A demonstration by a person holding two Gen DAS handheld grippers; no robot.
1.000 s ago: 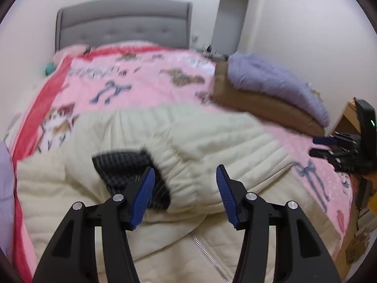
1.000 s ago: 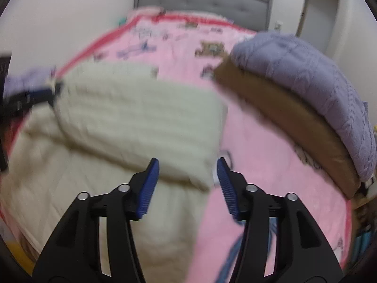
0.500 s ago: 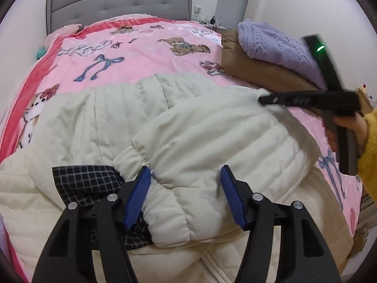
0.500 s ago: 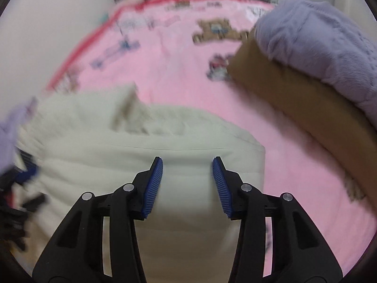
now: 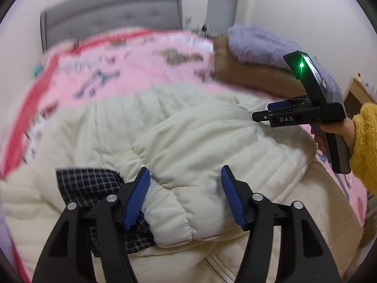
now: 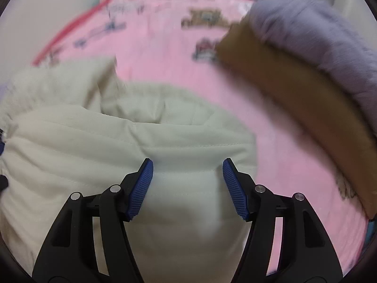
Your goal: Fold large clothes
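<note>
Cream quilted jacket (image 5: 188, 141) lies spread on the pink blanket (image 5: 132, 70) of the bed, and it fills the near half of both views. One sleeve is folded across the body, and its gathered cuff with a dark checked lining (image 5: 94, 188) lies at the near left. A zipper (image 5: 214, 270) shows at the near edge.

Left gripper (image 5: 186, 195) stands over the sleeve cuff. Its jaws have just been opening and are now wide; the cuff lies between the blue pads (image 5: 232, 195), but they do not press on it.

Right gripper (image 6: 187, 187) is over the folded cream fabric on the right side of the jacket. Its jaws have also just been opening and stand wide, with fabric between them but not pinched. In the left wrist view this gripper (image 5: 259, 115) comes in from the right, held by a hand (image 5: 329, 136) in a yellow fleece sleeve (image 5: 365, 148).

Far right on the bed lie a brown cushion (image 6: 294, 89) and a lilac knitted blanket (image 6: 318, 35) on it. A grey headboard (image 5: 113, 11) is at the far end.
</note>
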